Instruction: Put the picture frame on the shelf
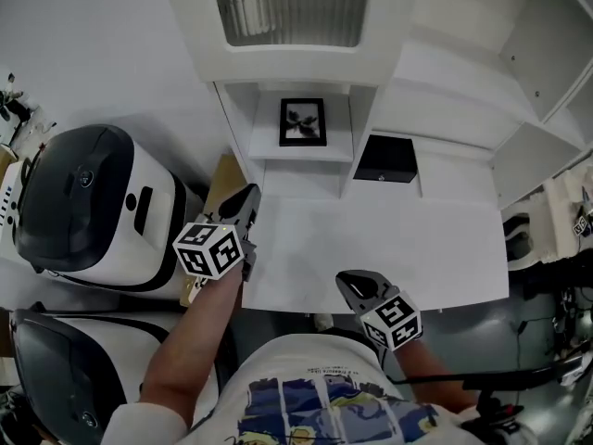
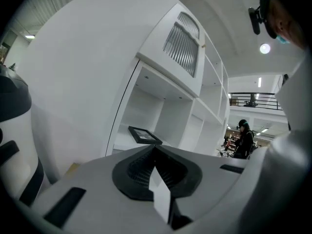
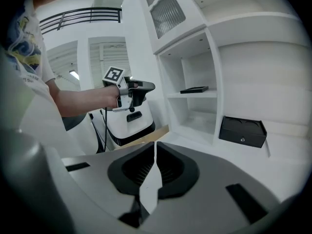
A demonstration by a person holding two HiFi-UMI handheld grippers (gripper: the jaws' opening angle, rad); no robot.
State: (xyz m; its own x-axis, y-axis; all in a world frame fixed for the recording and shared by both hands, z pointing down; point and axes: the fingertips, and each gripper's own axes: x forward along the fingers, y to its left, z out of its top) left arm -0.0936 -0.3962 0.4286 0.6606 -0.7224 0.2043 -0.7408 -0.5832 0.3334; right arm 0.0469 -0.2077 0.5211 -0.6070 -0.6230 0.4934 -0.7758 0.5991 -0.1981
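Observation:
The black picture frame (image 1: 303, 121) lies flat on a small white shelf (image 1: 269, 148) inside the left alcove; it also shows as a dark slab (image 2: 144, 134) in the left gripper view and as a thin frame (image 3: 194, 89) in the right gripper view. My left gripper (image 1: 246, 198) hovers below and left of that shelf, jaws shut with nothing in them; the same gripper (image 3: 140, 88) shows in the right gripper view. My right gripper (image 1: 350, 284) hangs over the white counter's (image 1: 371, 248) front edge, also shut and empty.
A black box (image 1: 385, 158) sits in the neighbouring alcove, seen too as a black box (image 3: 242, 132). Two white-and-black machines (image 1: 83, 207) stand at the left. A slatted cabinet door (image 1: 289, 6) is above the shelf. A person (image 2: 243, 138) stands far off.

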